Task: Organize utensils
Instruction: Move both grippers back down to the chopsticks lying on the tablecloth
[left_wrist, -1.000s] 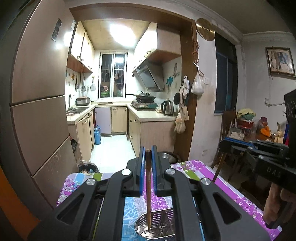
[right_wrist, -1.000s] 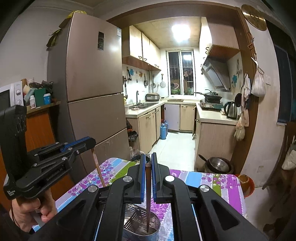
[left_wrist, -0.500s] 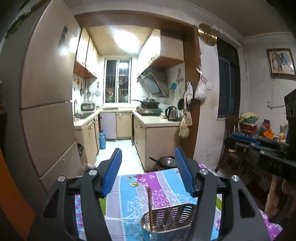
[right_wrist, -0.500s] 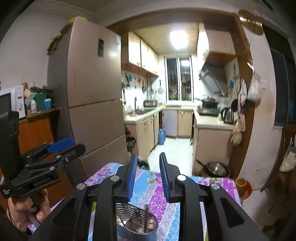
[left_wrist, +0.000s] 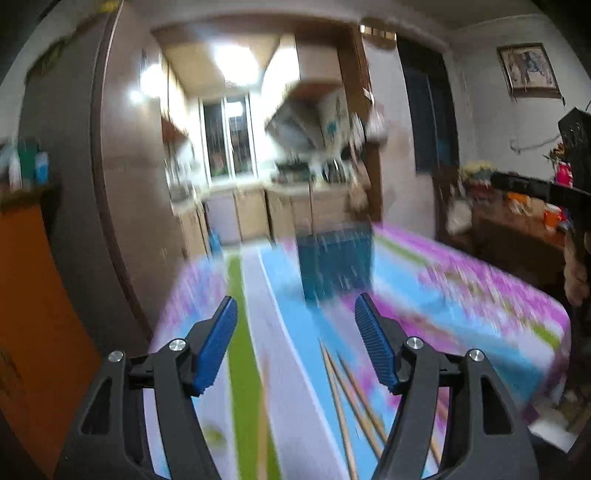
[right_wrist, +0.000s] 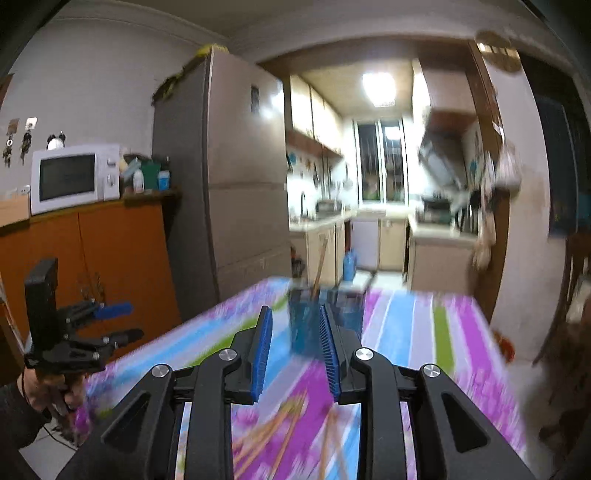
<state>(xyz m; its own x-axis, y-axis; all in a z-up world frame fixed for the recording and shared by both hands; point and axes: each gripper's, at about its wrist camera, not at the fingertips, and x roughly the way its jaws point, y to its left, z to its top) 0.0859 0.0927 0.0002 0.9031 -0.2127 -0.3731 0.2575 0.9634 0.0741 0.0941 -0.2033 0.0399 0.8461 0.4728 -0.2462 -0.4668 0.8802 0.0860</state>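
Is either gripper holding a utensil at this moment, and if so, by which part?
Nothing is held. The left gripper and right gripper both stand open and bare; blurred chopsticks lie loose on the tablecloth.

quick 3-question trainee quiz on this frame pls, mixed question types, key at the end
1. True or false: the left gripper has its blue-padded jaws wide open with nothing between them.
2. Multiple choice: the loose wooden chopsticks are A) lying on the striped floral tablecloth, B) clamped in the right gripper, C) on the orange cabinet.
3. Fill in: at least one chopstick stands in the blurred dark ____ utensil holder at the table's far end.

Key: 1 true; 2 A; 3 blue
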